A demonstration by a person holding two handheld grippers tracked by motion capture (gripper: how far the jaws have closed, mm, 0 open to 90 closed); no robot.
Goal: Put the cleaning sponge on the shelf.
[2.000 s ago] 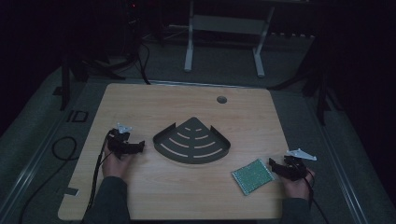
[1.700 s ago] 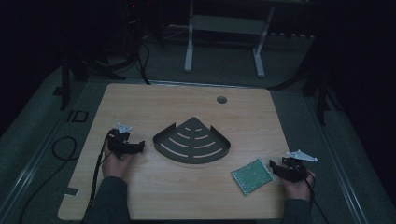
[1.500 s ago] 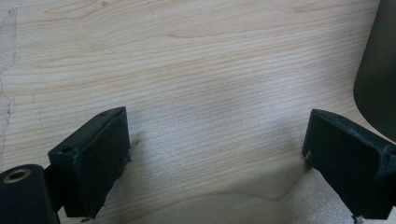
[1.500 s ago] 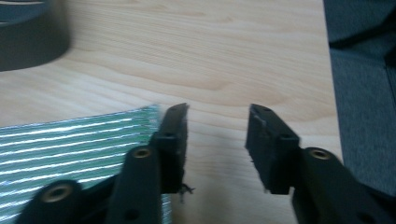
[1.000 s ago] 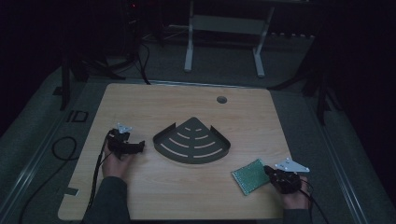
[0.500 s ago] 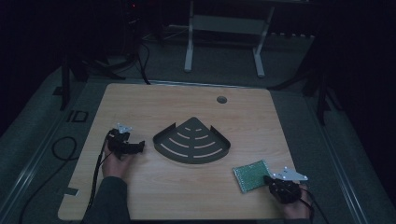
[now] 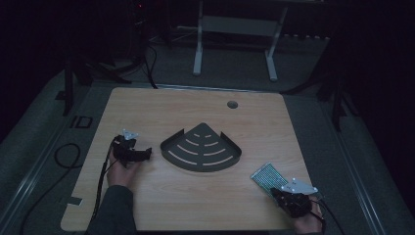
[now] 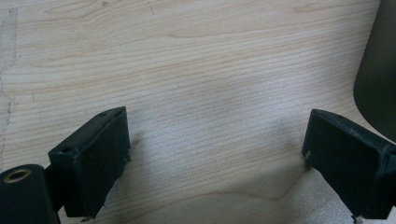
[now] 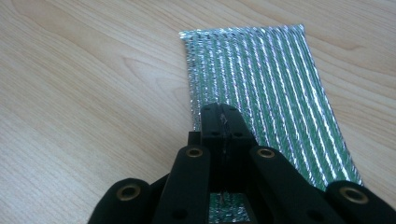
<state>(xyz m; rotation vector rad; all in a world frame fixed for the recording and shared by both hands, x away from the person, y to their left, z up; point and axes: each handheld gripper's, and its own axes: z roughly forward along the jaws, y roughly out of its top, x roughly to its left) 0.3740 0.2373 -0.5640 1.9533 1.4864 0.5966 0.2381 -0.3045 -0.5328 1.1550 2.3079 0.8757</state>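
A green perforated circuit board (image 7: 265, 175) lies flat on the wooden table (image 7: 195, 112) at the front right. In the right gripper view the green board (image 9: 266, 88) shows shiny silver rows. My right gripper (image 7: 275, 191) sits at the board's near corner. Its jaws are shut, and their tips (image 9: 224, 114) rest over the board's near part. A dark fan-shaped slotted tray (image 7: 201, 147) lies in the middle of the table. My left gripper (image 7: 143, 154) rests on the table left of the tray. It stands open (image 8: 215, 154) over bare wood, with the tray's dark wall (image 8: 378, 70) at the right.
A round cable hole (image 7: 232, 104) is in the table near its far edge. Cables trail from both grippers off the table's front. A white stand (image 7: 235, 29) is on the floor behind the table.
My right gripper has moved from the board's right side toward the table's front edge and turned to point along the board. The left gripper has stayed put.
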